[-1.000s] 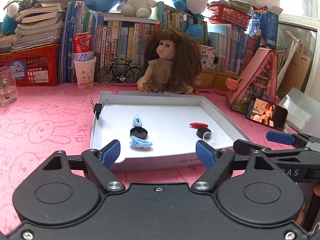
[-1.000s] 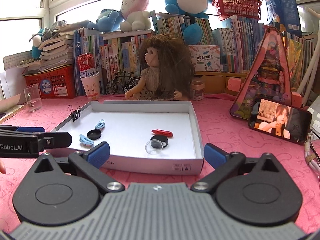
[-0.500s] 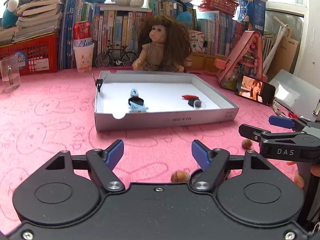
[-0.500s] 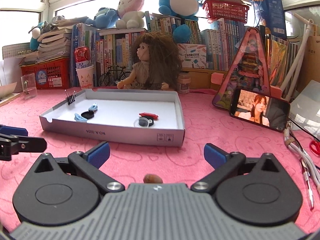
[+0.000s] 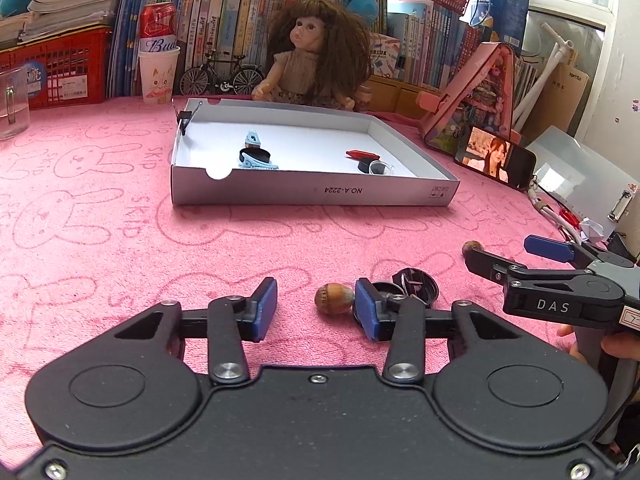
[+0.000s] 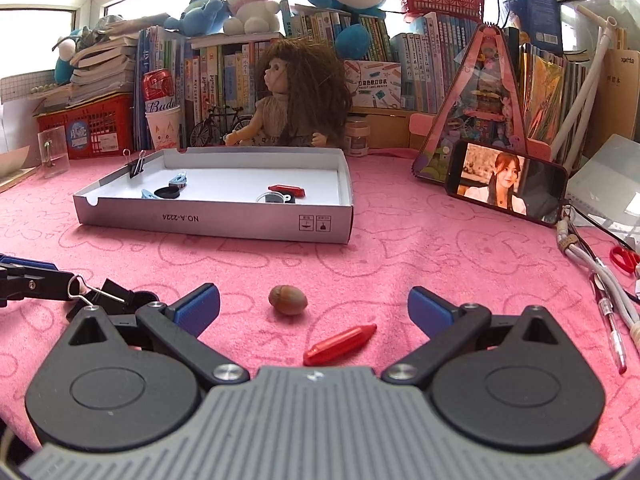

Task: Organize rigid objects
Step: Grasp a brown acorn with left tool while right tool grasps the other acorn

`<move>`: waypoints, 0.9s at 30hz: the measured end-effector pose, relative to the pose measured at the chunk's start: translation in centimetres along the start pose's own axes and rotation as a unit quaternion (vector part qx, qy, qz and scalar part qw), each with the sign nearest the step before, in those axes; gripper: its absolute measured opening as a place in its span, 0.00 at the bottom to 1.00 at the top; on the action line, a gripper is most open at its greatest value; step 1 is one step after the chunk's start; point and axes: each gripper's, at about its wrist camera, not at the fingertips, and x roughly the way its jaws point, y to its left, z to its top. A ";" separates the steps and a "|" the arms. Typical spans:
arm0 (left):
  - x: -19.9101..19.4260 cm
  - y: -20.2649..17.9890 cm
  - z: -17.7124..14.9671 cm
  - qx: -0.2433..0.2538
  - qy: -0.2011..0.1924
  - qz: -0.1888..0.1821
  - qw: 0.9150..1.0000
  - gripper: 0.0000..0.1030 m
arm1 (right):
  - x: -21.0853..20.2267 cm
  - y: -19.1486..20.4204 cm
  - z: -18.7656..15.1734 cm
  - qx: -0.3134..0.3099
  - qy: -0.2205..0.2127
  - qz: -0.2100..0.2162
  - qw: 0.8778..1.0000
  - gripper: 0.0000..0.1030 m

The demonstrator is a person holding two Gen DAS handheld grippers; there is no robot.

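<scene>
On the pink cloth a brown nut (image 5: pixel 334 299) lies between the blue pads of my left gripper (image 5: pixel 316 306). Its jaws are closing: the nut sits against the right pad, with a gap to the left pad. A black round cap (image 5: pixel 414 286) lies just behind the right finger. My right gripper (image 6: pixel 314 305) stands wide open around a second nut (image 6: pixel 288 300), not touching it. A red crayon-shaped piece (image 6: pixel 340 344) lies close under it. The white box tray (image 5: pixel 312 197) farther back holds blue clips, a black cap and a red piece.
A black binder clip (image 6: pixel 102 296) lies by the left gripper's tip. A doll (image 5: pixel 316 52) and books stand behind the tray. A phone (image 6: pixel 506 180) leans at the right, with pens (image 6: pixel 612 332), cables and scissors (image 6: pixel 624 258) nearby. A glass cup (image 5: pixel 12 104) stands far left.
Both grippers drew back from the tray and sank toward the cloth. The left jaws narrowed. Nuts, the black cap and the red piece came into view near the fingers.
</scene>
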 end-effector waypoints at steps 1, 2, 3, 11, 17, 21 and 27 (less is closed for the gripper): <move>0.1 0.0 -0.1 -0.002 0.001 0.001 1.000 0.38 | 0.0 -0.1 0.0 0.002 0.003 0.000 1.000 1.00; 0.1 -0.1 -0.1 -0.003 -0.001 0.002 1.000 0.38 | 0.0 -0.3 0.0 0.005 0.005 -0.001 1.000 1.00; 0.1 -0.1 -0.1 -0.005 -0.002 0.002 1.000 0.37 | 0.0 -0.5 0.0 0.009 0.006 -0.002 1.000 1.00; 0.3 -0.5 -0.1 -0.009 -0.002 -0.006 1.000 0.19 | -0.4 0.4 0.6 0.010 -0.009 0.010 1.000 0.88; 0.2 -1.3 -0.2 0.006 -0.011 -0.002 1.000 0.19 | 0.2 1.7 0.9 -0.006 0.005 0.017 1.000 0.71; 0.1 -1.3 -0.1 0.005 -0.014 0.001 1.000 0.19 | 0.7 1.9 0.9 0.002 0.019 0.017 1.000 0.59; 0.0 -1.1 -0.1 0.001 -0.015 0.004 1.000 0.19 | 1.1 1.9 0.8 0.008 0.033 0.016 0.999 0.39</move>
